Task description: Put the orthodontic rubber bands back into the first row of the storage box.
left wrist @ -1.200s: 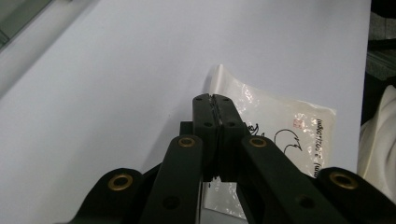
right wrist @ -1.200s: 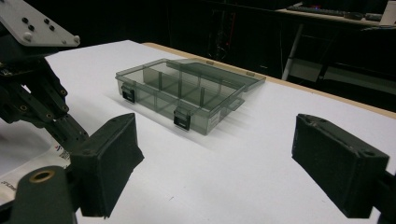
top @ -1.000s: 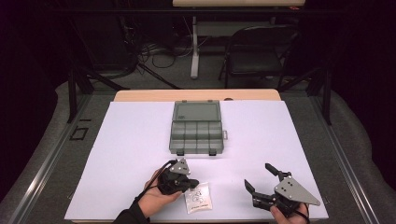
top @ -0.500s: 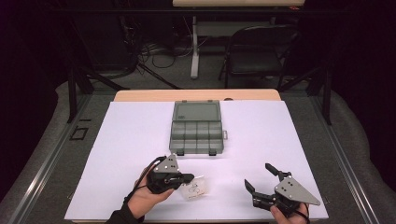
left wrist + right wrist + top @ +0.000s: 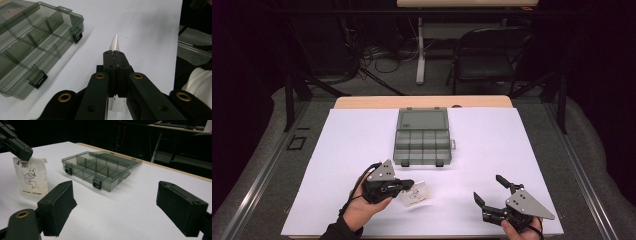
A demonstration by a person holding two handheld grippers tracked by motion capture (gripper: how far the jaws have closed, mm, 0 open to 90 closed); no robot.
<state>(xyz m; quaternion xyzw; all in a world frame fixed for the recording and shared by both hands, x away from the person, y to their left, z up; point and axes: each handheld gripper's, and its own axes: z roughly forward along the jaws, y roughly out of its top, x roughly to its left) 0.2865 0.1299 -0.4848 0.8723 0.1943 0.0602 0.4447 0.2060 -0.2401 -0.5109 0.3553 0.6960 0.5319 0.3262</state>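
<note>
A small white paper packet (image 5: 416,193) printed with a fox drawing hangs above the white table sheet, pinched at its top edge by my left gripper (image 5: 408,184), which is shut on it. In the left gripper view the packet (image 5: 115,44) pokes out edge-on past the closed jaws. The right gripper view shows the packet (image 5: 31,178) hanging upright at the far left. My right gripper (image 5: 491,191) rests near the table's front right edge, open and empty. A grey translucent compartment box (image 5: 422,136) lies closed at the table's middle.
The white sheet (image 5: 522,145) covers most of the wooden table. A black folding chair (image 5: 489,60) and a desk leg stand behind the table. The box's latches (image 5: 97,183) face the front edge.
My left gripper has closed on the packet and lifted it off the sheet, turning it upright. The right gripper has stayed in place.
</note>
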